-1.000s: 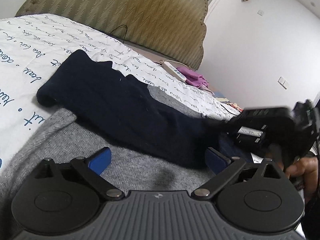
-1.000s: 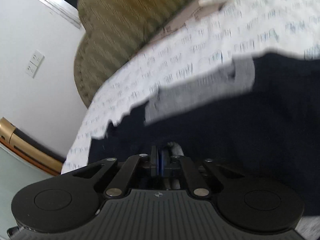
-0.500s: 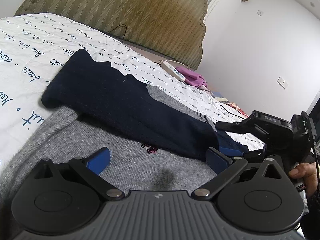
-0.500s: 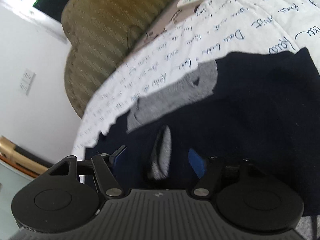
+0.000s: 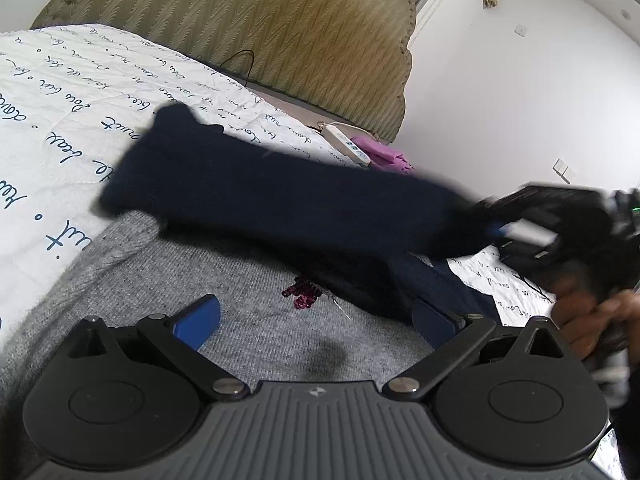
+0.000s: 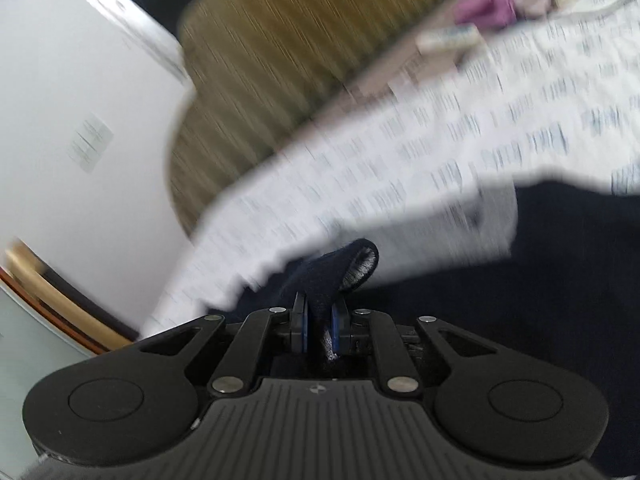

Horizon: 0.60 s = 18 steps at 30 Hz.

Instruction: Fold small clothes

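A grey knit sweater (image 5: 248, 320) with dark navy sleeves lies on the bed, a small sequin patch (image 5: 302, 295) on its front. One navy sleeve (image 5: 280, 204) stretches across it, lifted at its right end. My left gripper (image 5: 316, 316) is open and empty, low over the grey front. My right gripper (image 6: 319, 322) is shut on the navy sleeve cuff (image 6: 344, 268); it also shows at the right of the left wrist view (image 5: 496, 230), blurred.
The bed has a white quilt (image 5: 60, 112) with blue handwriting print and an olive padded headboard (image 5: 260, 24). A white power strip (image 5: 346, 145) and a purple cloth (image 5: 386, 154) lie at the bed's far edge. A white wall (image 5: 500, 92) stands beyond.
My right gripper opened, then shut on the sleeve cuff and lifted it, raising the sleeve's right end. My left gripper stayed open over the grey front.
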{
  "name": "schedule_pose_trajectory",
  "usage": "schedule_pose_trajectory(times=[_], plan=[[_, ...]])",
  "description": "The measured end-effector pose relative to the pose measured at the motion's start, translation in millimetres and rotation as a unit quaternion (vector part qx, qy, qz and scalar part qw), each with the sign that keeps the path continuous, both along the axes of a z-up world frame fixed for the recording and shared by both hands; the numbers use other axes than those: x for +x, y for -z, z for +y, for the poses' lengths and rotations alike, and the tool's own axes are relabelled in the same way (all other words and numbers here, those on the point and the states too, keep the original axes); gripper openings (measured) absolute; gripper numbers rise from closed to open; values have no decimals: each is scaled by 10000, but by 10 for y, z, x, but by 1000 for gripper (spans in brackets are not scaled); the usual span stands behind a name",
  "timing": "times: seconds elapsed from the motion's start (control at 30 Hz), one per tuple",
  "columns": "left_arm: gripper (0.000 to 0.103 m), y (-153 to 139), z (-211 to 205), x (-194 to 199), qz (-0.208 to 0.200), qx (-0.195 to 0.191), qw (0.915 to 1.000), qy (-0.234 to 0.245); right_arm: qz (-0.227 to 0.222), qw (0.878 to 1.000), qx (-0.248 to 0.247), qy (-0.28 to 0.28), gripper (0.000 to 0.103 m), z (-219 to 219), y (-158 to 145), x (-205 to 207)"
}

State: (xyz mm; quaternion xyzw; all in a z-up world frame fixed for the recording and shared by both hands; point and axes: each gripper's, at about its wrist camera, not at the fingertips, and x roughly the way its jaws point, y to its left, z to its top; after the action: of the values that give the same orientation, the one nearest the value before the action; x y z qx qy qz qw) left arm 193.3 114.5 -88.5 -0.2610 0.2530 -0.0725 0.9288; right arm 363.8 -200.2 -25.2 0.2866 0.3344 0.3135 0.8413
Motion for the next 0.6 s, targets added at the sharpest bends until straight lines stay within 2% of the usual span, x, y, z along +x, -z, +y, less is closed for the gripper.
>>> schedule_pose_trajectory(times=[0.1,0.17,0.23,0.33,0.5,0.57,0.6], plan=[[103,3,7,1,-3,-9,10000,4,-31,9991,-63,426,15,-486,-52,16],[103,6,11,1,-5,-24,10000,2,349,9958,-102,844,15,-857,148,50],[103,8,13,4,-2,-28,10000,-2,678,9893,-428,1222,15,-1102,394,11],[103,6,0,5,8,23,10000,-2,927,9871,-499,1204,15,-1215,637,-92],[103,-148,-27,-30,-7,123,9999,-91,692,9898,-427,1169,15,-1163,465,-74],[103,-354,33,-46,-406,56,9992,-43,563,9916,-302,1120,15,-1177,326,-34],[103,-477,102,-23,-612,47,9979,-216,501,9920,-309,1117,15,-1219,263,-59]])
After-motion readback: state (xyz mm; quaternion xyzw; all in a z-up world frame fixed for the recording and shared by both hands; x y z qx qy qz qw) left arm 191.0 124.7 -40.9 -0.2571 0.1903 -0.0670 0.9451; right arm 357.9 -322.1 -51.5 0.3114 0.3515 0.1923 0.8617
